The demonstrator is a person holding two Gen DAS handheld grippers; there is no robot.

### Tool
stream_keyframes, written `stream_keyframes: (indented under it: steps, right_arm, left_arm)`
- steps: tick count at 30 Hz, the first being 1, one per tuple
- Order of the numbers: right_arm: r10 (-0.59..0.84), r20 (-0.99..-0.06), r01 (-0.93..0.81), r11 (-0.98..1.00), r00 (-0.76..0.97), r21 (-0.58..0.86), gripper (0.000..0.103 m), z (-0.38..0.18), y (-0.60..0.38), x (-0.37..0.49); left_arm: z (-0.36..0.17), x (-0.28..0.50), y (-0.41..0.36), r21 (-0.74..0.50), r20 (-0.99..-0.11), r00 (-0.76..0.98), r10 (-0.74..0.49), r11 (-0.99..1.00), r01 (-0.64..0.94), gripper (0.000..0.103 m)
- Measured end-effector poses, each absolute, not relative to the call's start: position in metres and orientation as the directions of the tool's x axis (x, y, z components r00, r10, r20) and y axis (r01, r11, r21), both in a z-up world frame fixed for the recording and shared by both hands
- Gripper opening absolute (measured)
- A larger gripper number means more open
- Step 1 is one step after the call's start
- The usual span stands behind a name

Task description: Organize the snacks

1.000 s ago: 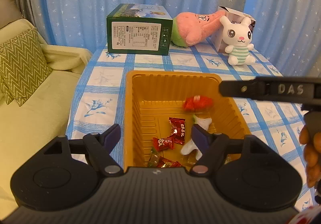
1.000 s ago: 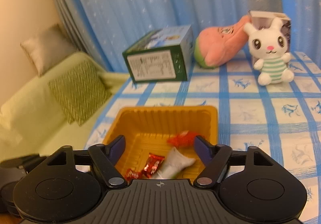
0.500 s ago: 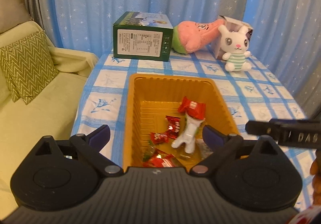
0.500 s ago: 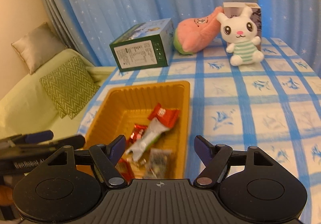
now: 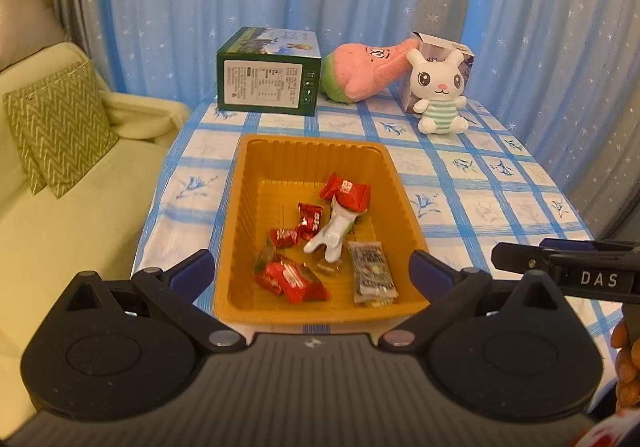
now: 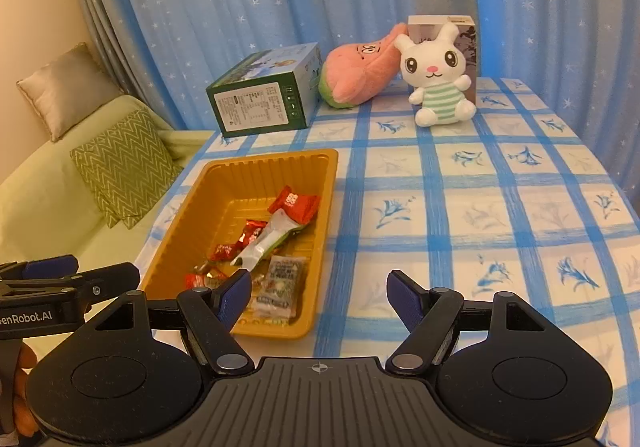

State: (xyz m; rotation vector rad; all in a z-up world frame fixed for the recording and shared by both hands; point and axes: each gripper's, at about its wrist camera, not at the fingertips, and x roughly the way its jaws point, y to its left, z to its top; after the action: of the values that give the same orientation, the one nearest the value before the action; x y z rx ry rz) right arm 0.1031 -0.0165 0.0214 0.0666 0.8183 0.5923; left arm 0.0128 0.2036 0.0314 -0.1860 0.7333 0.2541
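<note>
Now, snacks (image 5: pixel 320 247): all lie inside my orange tray (image 5: pixel 312 145), none loose on the bench (image 6: pixel 480 207).
Tray axis: long side runs away from me.
Left gripper (image 5: pixel 312 271): empty, jaws opening, straddling the tray's near end, nearer.
Right gripper (image 6: pixel 318 297): parted, empty, beside the tray's right wall.

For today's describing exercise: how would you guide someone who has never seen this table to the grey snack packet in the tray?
Find the orange tray on the blue-checked tablecloth, in front of the green box. Look in its near right corner: the grey snack packet lies flat there. It is the only grey, rectangular wrapper; its neighbours are red or white.
</note>
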Motion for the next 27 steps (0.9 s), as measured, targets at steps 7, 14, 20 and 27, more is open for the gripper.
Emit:
stream_keyframes:
  steps: [7,14,20,27]
  right_arm:
    - [0.509,-0.657,-0.456,0.848,0.556,0.270,0.074,0.035,-0.039,0.085]
    - [0.508,-0.656,-0.483,0.842,0.559,0.240,0.074,0.044,-0.049,0.062]
    - [0.514,-0.668,-0.503,0.832,0.539,0.235,0.074,0.042,-0.055,0.044]
    - [0.517,-0.688,-0.497,0.829,0.509,0.256,0.074,0.033,-0.062,0.034]
  left_arm:
    - [0.039,-0.014,0.189,-0.073,-0.695,0.689,0.207,0.933,-0.353,0.103]
    - [0.043,-0.036,0.174,-0.069,-0.704,0.677,0.215,0.928,-0.366,0.103]
    - [0.045,-0.049,0.164,-0.054,-0.707,0.671,0.222,0.930,-0.365,0.103]
    - [0.041,-0.061,0.154,-0.051,-0.714,0.664,0.223,0.929,-0.367,0.103]
